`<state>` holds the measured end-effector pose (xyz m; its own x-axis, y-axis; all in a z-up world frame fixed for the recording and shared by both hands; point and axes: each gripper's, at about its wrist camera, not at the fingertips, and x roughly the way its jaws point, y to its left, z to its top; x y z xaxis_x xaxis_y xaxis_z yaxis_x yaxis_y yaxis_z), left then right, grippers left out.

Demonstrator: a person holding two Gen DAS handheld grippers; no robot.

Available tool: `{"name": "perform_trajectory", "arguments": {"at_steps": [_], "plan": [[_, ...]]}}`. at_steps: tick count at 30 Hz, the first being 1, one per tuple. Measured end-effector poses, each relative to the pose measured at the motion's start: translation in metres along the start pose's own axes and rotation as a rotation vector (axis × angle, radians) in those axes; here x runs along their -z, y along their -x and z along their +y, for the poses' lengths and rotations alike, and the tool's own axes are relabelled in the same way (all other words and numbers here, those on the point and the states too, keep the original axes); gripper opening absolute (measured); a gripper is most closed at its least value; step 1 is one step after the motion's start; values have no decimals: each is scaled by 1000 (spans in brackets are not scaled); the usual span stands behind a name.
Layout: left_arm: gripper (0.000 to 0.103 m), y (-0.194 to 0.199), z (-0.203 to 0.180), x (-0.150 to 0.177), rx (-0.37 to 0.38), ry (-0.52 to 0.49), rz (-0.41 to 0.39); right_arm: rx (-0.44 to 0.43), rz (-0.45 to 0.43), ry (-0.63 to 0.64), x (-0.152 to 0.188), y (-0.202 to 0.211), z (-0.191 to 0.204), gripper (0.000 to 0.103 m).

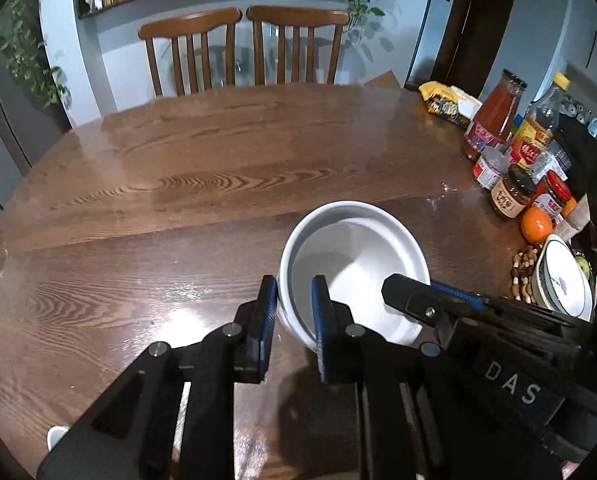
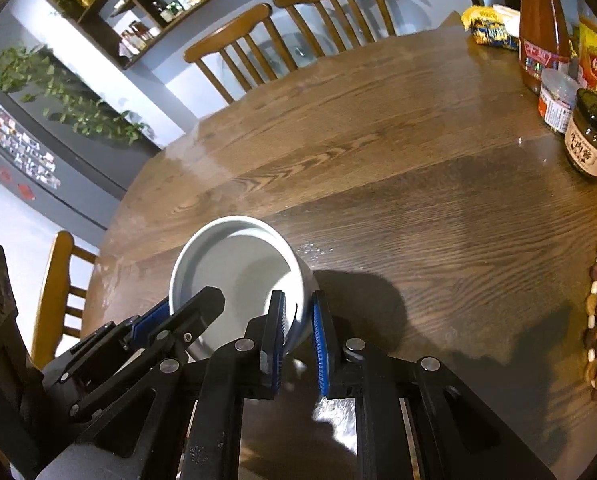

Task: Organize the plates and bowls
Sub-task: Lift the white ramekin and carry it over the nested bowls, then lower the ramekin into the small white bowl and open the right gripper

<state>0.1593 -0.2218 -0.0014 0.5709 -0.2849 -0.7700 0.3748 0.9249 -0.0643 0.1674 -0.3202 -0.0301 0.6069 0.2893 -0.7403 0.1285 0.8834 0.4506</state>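
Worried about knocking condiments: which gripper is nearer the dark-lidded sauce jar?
Right. The right gripper clamps the white ceramic bowl on the side facing the dark-lidded sauce jar; the left gripper clamps its far side.

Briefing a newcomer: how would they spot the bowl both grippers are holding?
On the round wooden table, look near its right-hand clutter of jars. The white bowl sits there, plain inside, both grippers pinching its rim, unlike the blue-patterned bowl on the beaded mat.

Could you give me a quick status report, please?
Left gripper and right gripper both shut on white bowl rim, opposite sides. Table ahead open.
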Motion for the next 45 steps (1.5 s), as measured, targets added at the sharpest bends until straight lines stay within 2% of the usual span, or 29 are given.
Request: {"name": "perform_trajectory", "arguments": {"at_steps": [10,21,31,45], "plan": [[14,56,-4,23,-25,-38,-109,-23,-54,54,25,42,28,16],[14,100,-5,57,-17,-34,-147,-19,-95,92,65,77,53,16],[15,120,0,87,-3,-27,-132,-3,-92,110,99,93,62,16],[14,125,0,124,16,-40,-77,27,-56,108,141,95,60,16]]}}
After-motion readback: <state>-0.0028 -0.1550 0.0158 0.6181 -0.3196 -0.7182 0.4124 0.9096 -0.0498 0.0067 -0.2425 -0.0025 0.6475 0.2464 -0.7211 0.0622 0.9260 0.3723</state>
